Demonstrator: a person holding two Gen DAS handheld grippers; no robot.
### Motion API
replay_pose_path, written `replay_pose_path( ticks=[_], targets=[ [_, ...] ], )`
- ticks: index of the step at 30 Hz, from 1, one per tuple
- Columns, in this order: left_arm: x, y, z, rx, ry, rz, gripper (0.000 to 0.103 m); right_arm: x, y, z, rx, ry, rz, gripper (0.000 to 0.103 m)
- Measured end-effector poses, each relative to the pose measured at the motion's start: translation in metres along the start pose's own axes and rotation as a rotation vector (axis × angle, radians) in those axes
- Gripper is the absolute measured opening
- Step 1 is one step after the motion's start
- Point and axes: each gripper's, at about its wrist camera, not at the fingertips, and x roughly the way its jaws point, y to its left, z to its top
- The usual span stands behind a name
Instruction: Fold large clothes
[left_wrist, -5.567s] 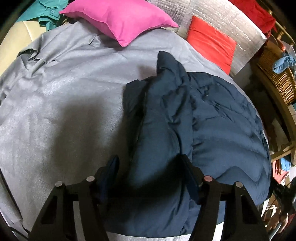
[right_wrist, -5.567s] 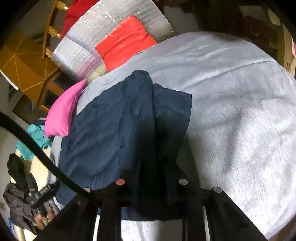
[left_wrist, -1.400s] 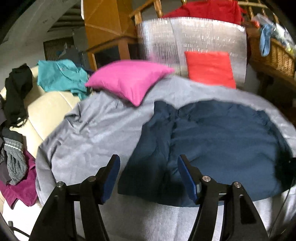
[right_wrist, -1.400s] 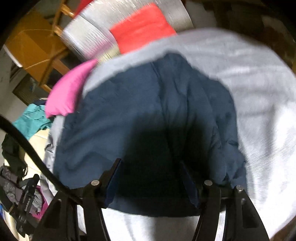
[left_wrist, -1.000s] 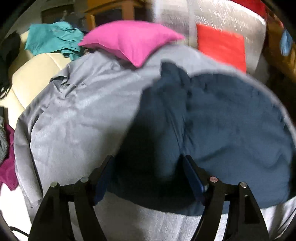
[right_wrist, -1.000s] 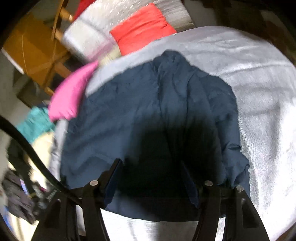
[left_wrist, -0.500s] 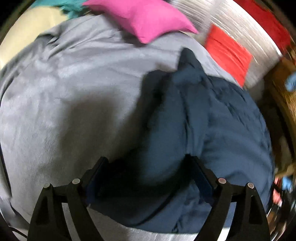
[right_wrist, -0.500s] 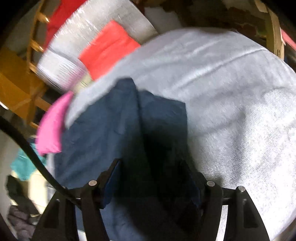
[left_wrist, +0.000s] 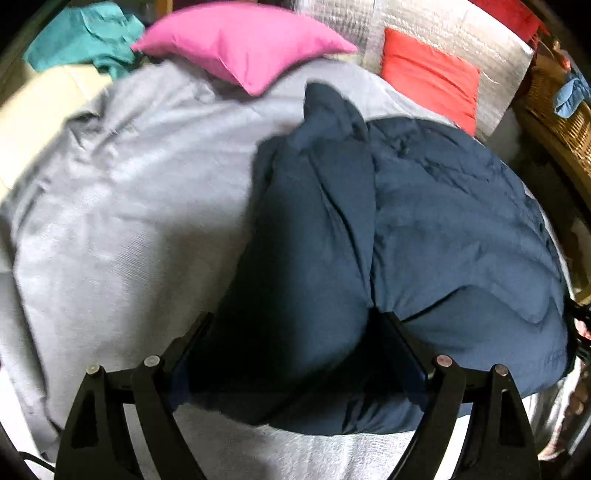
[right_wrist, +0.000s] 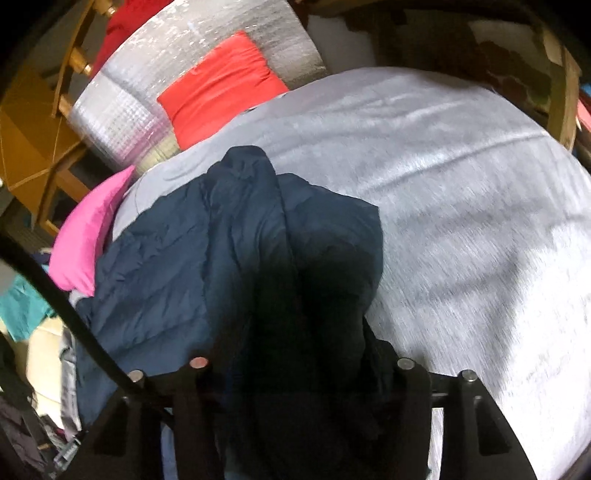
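Mid-fold: navy puffer jacket (left_wrist: 443, 229) centre frame on the grey-covered bed (left_wrist: 122, 206), one side already doubled over. Left gripper (left_wrist: 295, 354) fingers just spread wide astride the folded edge; right gripper (right_wrist: 295, 354) fingers buried in fabric, clamping cannot be told. Next, probably: pinching the hem, folding upward.

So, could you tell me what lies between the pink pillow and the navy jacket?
Only bare grey sheet, seen in the left wrist view.

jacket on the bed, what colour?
Navy blue jacket, plain and puffy. Left wrist view shows it best.
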Motion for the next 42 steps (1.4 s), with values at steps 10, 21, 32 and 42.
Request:
replay_pose_path(
  ticks=[10,21,32,42],
  targets=[
    [-0.109,-0.033,-0.014,0.16,-0.286,0.172,0.09,-0.093,0.023,-0.049,-0.15,-0.206,-0.017,0.076],
    [-0.207,-0.034,-0.013,0.121,-0.449,0.18,0.091,-0.192,0.077,-0.106,-0.374,-0.34,-0.012,0.085],
    [-0.295,-0.036,-0.044,0.101,-0.622,0.17,0.099,-0.286,0.108,-0.14,-0.446,-0.481,0.01,0.089],
    [-0.344,-0.038,-0.064,0.115,-0.712,0.151,0.101,-0.333,0.127,-0.159,-0.453,-0.542,-0.002,0.089]
  ],
)
